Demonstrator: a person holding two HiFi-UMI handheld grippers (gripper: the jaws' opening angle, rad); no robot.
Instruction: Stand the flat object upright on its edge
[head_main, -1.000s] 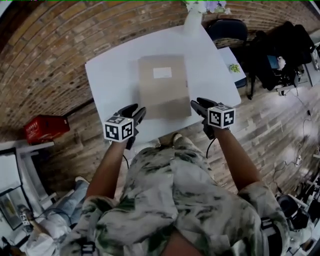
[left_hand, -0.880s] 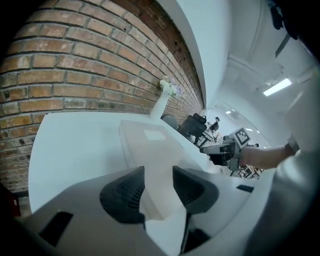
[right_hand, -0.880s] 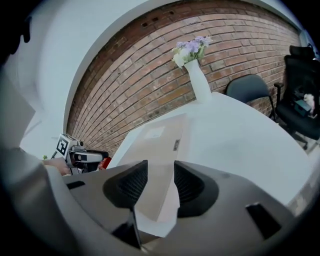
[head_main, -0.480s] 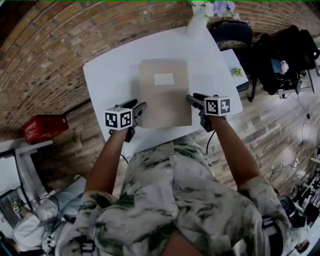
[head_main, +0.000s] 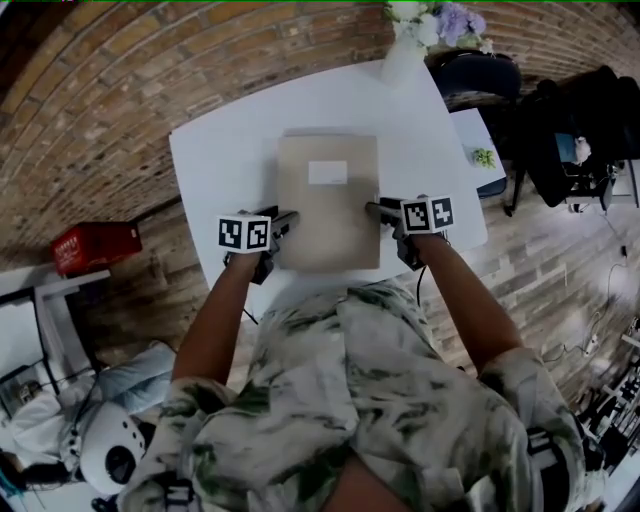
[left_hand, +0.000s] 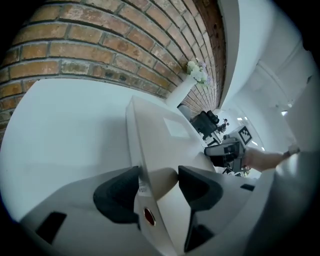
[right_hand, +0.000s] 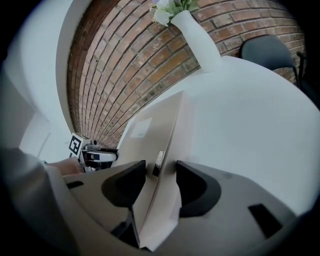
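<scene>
Two hand-held tongs flank a flat cardboard box (head_main: 328, 205) lying in the middle of a white table (head_main: 225, 150), a pale label (head_main: 327, 172) showing on its top face. The left gripper (head_main: 280, 224) sits at the box's left long side and the right gripper (head_main: 381, 211) at its right long side, both toward the end nearest the person. Each pair of jaws has just been opening and stands wide apart, w/ the box's side edge btwn them but not pinched (the left gripper view shows one pad right beside the edge, the other clear of it).

The box's long axis runs straight away from the person, toward the far end of the table, where a white vase (head_main: 398, 62) of flowers stands. Its broad faces point up and down, so it is not yet resting on any edge.

Risks, as judged from here:
- Both grips would land on thin side edges near one end only, so the pkg could slip out or pivot in the pads once tipped.
- If one side rises quicker than the other, the box prob. twists and drops back flat.
- The tabletop looks smooth, so the far short edge may skid toward the vase instead of acting as a hinge.
- A thin box on edge has little base, so letting go early could see it topple.
</scene>
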